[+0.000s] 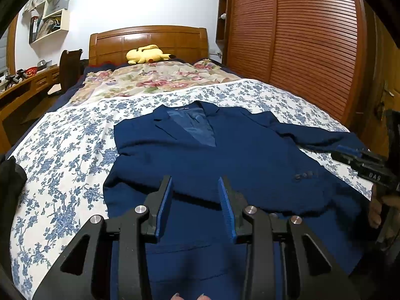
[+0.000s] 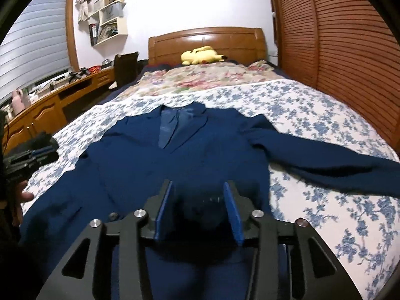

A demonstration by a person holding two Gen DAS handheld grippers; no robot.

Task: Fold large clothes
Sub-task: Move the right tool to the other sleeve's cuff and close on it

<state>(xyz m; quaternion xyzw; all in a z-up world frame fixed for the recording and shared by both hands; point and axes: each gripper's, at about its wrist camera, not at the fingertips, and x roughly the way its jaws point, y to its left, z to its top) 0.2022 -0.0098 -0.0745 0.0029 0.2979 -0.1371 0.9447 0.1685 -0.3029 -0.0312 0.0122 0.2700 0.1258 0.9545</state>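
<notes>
1. Jacket point(image 1: 225, 155): a large navy one, lying front-up and spread across the blue-flowered sheet point(image 1: 62, 150) on the near half of the bed point(image 2: 312, 105), collar toward the far headboard point(image 1: 150, 40).
2. Progress, as I judge it: folding has barely begun. The body lies flat. From the left wrist view the left sleeve looks folded in over the front, its cuff buttons point(image 1: 303, 175) showing on the right part of the chest. The right sleeve point(image 2: 337, 165) is stretched out to the right over the sheet, unfolded.
3. Left to do, likely: bring that sleeve in, then fold the body.
4. Left gripper point(image 1: 196, 182): jaws apart, nothing between them, poised over the near lower part of the jacket, apart from the cloth as far as I can tell.
5. Right gripper point(image 2: 198, 187): jaws apart, released; dark cloth bunches just beyond and below them, but the pads do not pinch it. It sits over the jacket's near middle, the outstretched sleeve off to its right.
</notes>
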